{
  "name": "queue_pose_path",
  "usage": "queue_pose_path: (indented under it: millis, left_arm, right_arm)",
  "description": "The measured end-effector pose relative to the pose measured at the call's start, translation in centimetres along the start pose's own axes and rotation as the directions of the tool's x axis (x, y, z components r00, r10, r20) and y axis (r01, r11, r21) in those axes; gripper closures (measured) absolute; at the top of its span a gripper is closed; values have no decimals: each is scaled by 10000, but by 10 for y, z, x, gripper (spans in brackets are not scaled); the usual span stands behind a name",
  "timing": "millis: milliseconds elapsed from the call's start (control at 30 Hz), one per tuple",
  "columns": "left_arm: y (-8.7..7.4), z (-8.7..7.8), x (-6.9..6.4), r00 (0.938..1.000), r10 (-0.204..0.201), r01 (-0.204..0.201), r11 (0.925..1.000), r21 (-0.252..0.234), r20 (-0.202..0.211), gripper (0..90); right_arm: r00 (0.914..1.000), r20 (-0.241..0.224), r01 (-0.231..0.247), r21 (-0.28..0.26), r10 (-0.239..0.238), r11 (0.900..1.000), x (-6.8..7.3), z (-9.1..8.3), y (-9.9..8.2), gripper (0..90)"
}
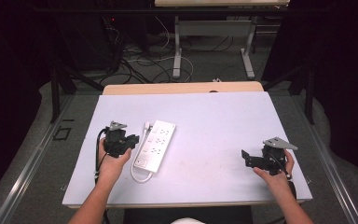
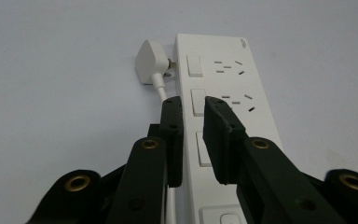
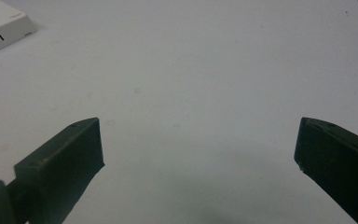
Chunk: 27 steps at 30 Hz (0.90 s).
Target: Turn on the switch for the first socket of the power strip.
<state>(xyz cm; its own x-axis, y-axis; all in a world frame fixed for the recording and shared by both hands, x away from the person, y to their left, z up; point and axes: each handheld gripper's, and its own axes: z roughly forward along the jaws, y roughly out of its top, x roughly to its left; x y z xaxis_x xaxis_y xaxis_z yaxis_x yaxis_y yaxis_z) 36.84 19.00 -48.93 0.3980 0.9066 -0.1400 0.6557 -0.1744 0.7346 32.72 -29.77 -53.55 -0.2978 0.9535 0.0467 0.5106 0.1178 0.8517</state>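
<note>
The left gripper (image 1: pixel 129 140) hangs over the white power strip (image 1: pixel 155 144), jaws narrowed to a slim gap above its switch row, grasping nothing. The strip lies left of centre on the desk (image 1: pixel 214 121), its plug (image 2: pixel 149 61) just beside it. It looks rigid, light and slick; its long edges seem the best hold. The right gripper (image 1: pixel 245 157) rests well apart, jaws spread wide.

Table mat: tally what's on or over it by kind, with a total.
Power strip: 1
Plug, beside the strip's far end: 1
Cord, white, looping off the strip's near end: 1
Grippers: 2, left gripper over the strip, jaws nearly closed with a narrow gap; right gripper open over bare mat
Total: 5
</note>
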Motion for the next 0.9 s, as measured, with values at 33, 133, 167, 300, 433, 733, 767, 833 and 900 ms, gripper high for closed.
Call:
queue_pose_path:
  millis: [33, 133, 167, 300, 433, 733, 767, 833, 900]
  left_arm:
    - [0, 1, 0, 10000, -6, 6, 10000, 58, -31, 780]
    - [0, 3, 0, 10000, 5, -3, 9998, 192, -60, 793]
    - [0, 4, 0, 10000, -3, 5, 9997, 241, -58, 805]
    - [1, 7, -1, 9999, 73, -68, 9990, 440, -95, 816]
    - [1, 10, -1, 10000, 41, -37, 9975, 705, -64, 842]
    - [2, 16, -2, 10000, 96, -96, 9912, 1323, 1, 869]
    - [1, 17, -3, 9999, 37, -24, 9917, 1286, -106, 871]
    - [1, 19, -4, 10000, 29, -18, 9901, 1401, -76, 879]
    - [1, 20, -4, 9999, 19, 2, 9890, 1478, -142, 890]
  right_arm:
    - [10000, 0, 0, 0, 0, 10000, 0, 0, 0, 7]
    - [10000, -15, -19, 19, 19, 10000, 0, 0, 0, 8]
    - [10000, -23, 7, 16, -7, 10000, 0, 0, 0, 8]
    - [10000, -23, 43, 20, -43, 10000, 0, 0, 0, 9]
    - [10000, -36, 5, 20, -5, 10000, 0, 0, 0, 10]
    - [10000, -60, -30, 19, 31, 10000, 0, 0, 0, 10]
    - [10000, -25, -36, -12, 36, 10000, 0, 0, 0, 10]
    - [9999, -15, -104, -35, 104, 9999, 0, 0, 0, 10]
    - [10000, -1, -100, -42, 100, 9999, 0, 0, 0, 10]
